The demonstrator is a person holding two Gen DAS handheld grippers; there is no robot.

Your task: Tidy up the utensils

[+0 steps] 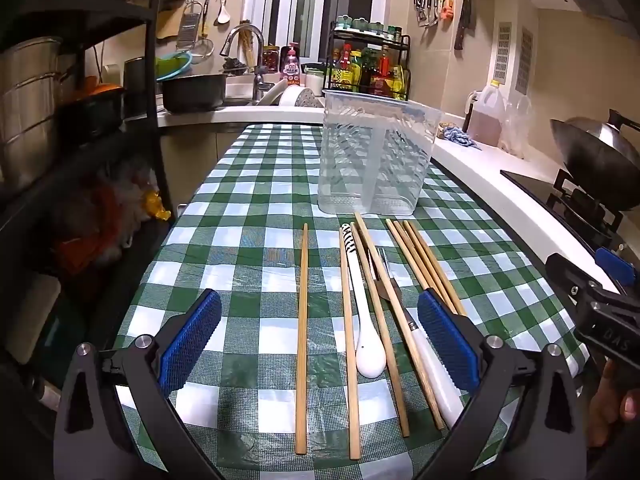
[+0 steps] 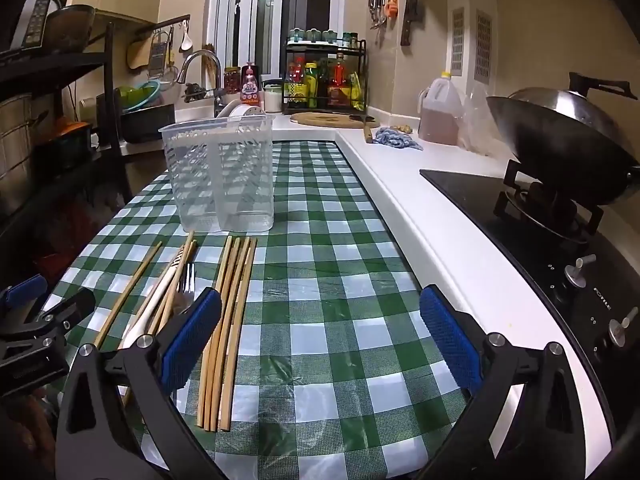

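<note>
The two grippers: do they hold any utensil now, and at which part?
Nothing is held. The left gripper and the right gripper are both open above the table.

Left gripper (image 1: 318,336) and right gripper (image 2: 320,336) hover side by side, jaws spread wide (nothing held).

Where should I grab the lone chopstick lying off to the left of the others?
Grip the lone chopstick near mid-length, from above, fingers straddling its width. It lies flat on the checked cloth, clear on both sides, and the left gripper hangs open over it.
</note>
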